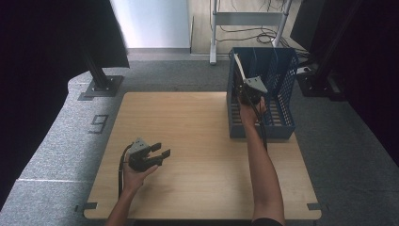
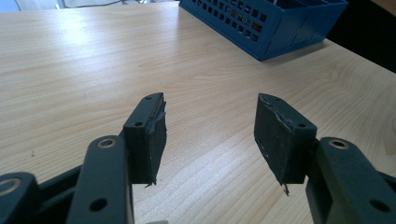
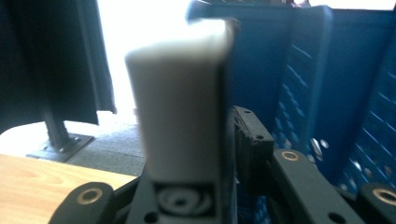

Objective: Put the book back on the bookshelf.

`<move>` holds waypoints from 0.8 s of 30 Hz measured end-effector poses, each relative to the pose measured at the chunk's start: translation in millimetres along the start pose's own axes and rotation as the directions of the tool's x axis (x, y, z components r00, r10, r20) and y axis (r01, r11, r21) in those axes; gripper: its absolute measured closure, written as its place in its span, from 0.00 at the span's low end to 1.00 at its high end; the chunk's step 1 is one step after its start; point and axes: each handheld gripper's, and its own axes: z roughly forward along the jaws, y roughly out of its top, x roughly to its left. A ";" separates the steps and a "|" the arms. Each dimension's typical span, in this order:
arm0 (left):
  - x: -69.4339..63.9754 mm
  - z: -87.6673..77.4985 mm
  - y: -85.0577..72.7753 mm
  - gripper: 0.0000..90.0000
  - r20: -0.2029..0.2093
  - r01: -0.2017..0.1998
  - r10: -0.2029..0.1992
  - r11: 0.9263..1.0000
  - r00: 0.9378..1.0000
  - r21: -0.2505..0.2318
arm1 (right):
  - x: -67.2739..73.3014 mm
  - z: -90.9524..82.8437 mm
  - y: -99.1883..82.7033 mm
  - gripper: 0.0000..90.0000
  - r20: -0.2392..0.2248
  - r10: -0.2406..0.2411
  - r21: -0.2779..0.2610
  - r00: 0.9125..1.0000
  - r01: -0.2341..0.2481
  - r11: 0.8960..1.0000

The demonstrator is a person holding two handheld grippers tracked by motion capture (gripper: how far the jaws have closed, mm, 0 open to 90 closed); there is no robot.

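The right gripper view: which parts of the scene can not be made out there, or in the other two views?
- White flat thing in the right gripper: blurred in the right gripper view, too close to the camera; what it is stays unclear.
- Whether the pads press on it: the white thing covers the left jaw.
- Blue basket inside: high view, the right hand and the lattice walls hide its contents.
- Basket top: left gripper view, cut off by the upper edge.

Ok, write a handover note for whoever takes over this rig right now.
Left gripper: open, holding nothing, low over the table at the front left.
Right gripper: at the blue basket, with a white flat object upright between its fingers; whether they clamp it is unclear.
Done: the object is at the basket.
Left: probably setting it inside, letting go and drawing back.
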 end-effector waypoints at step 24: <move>-4.1 1.8 0.1 0.49 0.003 -0.012 0.012 1.000 1.000 0.008 | 2.8 -27.7 -10.9 0.84 -0.004 -0.022 0.111 1.000 0.022 0.994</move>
